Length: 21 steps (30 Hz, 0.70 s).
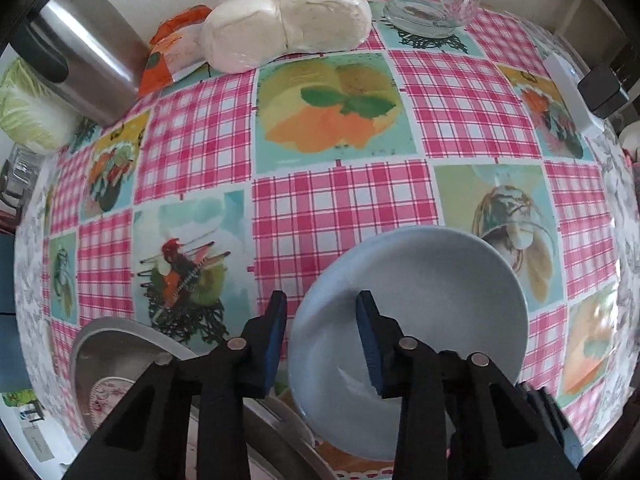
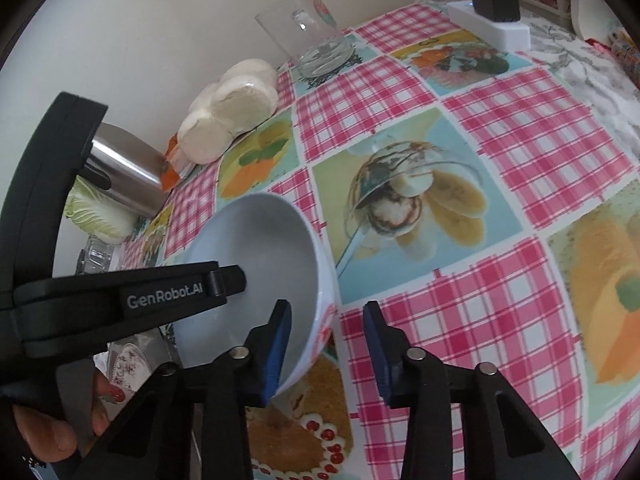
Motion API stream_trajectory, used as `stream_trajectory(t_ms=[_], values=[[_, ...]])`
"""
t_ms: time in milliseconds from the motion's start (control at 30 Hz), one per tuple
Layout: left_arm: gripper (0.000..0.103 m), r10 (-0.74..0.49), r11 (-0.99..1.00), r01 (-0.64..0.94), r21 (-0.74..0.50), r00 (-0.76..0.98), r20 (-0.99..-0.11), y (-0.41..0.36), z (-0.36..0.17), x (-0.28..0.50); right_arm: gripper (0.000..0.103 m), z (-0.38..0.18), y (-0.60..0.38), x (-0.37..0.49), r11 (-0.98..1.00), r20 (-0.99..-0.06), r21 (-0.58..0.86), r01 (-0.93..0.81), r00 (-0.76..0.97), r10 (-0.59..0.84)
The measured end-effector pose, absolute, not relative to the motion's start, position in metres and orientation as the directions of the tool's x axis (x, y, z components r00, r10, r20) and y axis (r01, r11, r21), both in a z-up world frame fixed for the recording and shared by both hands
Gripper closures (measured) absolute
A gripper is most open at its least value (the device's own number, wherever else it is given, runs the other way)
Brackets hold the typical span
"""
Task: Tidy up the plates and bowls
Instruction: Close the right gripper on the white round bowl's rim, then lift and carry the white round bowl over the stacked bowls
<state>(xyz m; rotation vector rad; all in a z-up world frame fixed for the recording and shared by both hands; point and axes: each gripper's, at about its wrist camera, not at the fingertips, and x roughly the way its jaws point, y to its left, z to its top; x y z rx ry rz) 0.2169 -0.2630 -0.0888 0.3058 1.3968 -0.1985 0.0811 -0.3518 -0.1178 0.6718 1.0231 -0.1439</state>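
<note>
A pale blue bowl [image 1: 420,288] is tilted above the table in the left wrist view. My left gripper [image 1: 322,320] straddles its near rim, one finger inside and one outside, with a visible gap to the rim. In the right wrist view the same bowl [image 2: 272,256] stands tilted, and my right gripper [image 2: 326,324] is open with the rim between its fingers, the left finger [image 2: 276,344] inside the bowl. A grey plate [image 1: 120,344] holding a floral dish [image 1: 108,396] lies at lower left.
The checked tablecloth [image 1: 344,200] carries wrapped white buns [image 1: 288,20], a steel kettle [image 1: 84,48], a cabbage [image 1: 28,112], a glass mug [image 1: 432,4] and a white power strip with a black plug [image 1: 576,92] at the back and right.
</note>
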Motion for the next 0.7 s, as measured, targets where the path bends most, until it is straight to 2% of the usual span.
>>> stream_trajectory(t_ms=[167,500,700], values=[[0.068,0.023,0.948,0.312,0.071,0.155,-0.988,-0.263,-0.089,0.214,0.078,-0.118,-0.351,0.081,0.776,-0.807,0.487,0.402,0.546,0.223],[0.069,-0.109,0.947,0.311,-0.080,0.075,-0.991,-0.270,-0.096,0.188,0.084,-0.116,-0.375,0.067,0.753,-0.812,0.487,0.443,0.547,0.203],[0.069,-0.138,0.942,0.318,-0.110,0.067,-0.988,-0.280,-0.098,0.170,0.084,-0.116,-0.390,0.053,0.738,-0.823,0.477,0.477,0.536,0.186]])
